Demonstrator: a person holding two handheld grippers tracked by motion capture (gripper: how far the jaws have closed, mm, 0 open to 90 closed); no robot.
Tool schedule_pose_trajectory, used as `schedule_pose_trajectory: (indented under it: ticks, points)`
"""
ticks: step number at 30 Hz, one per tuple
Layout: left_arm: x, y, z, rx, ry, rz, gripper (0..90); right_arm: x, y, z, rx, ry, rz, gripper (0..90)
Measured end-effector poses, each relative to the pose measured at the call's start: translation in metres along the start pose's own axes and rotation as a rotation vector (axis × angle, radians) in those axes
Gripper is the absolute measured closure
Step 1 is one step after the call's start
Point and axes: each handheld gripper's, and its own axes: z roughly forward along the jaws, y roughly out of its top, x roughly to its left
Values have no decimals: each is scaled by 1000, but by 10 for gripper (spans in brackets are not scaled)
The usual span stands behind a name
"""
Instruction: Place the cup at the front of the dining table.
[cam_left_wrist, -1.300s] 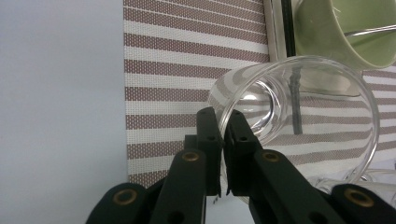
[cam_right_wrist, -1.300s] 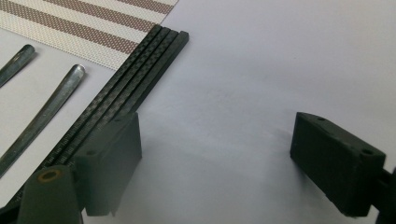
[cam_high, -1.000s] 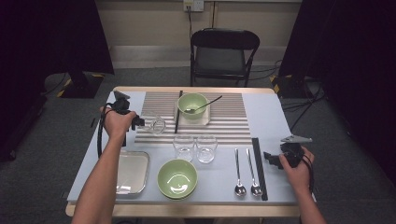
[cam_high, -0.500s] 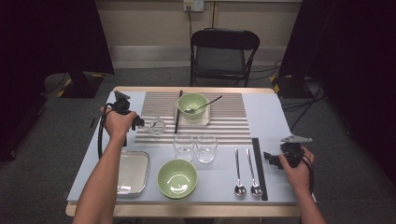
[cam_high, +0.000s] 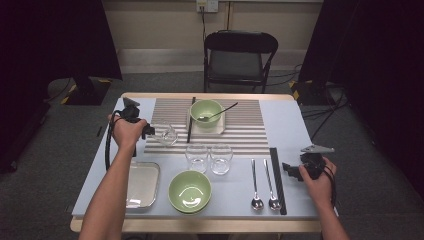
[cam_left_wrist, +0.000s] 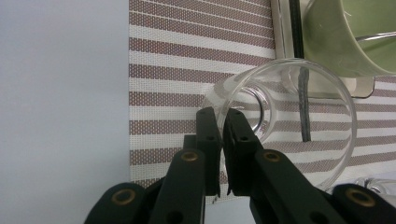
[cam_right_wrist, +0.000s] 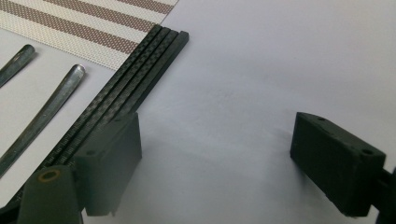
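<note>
A clear glass (cam_high: 166, 134) hangs low over the left side of the striped mat (cam_high: 245, 131), tipped on its side. My left gripper (cam_high: 149, 131) is shut on its rim. In the left gripper view the jaws (cam_left_wrist: 220, 116) pinch the near wall of the glass (cam_left_wrist: 327, 140), and its mouth faces the camera. My right gripper (cam_high: 290, 170) rests low at the table's right edge, open with nothing between the jaws (cam_right_wrist: 217, 126). It sits just right of a black chopstick set (cam_right_wrist: 135, 74).
A green bowl (cam_high: 206, 112) with a dark utensil sits on a white tray at the back of the mat. Two more glasses (cam_high: 196, 157) (cam_high: 220, 159), a second green bowl (cam_high: 189, 191), a metal tray (cam_high: 142, 184) and two spoons (cam_high: 255, 185) line the front. A folding chair (cam_high: 240, 55) stands behind the table.
</note>
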Motion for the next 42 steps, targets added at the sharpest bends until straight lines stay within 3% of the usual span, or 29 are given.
schedule_pose_trajectory:
  ticks: [42]
  points:
    - [-12,-2,3,-44,11,12,845,0,0,0,2,-2,3,152]
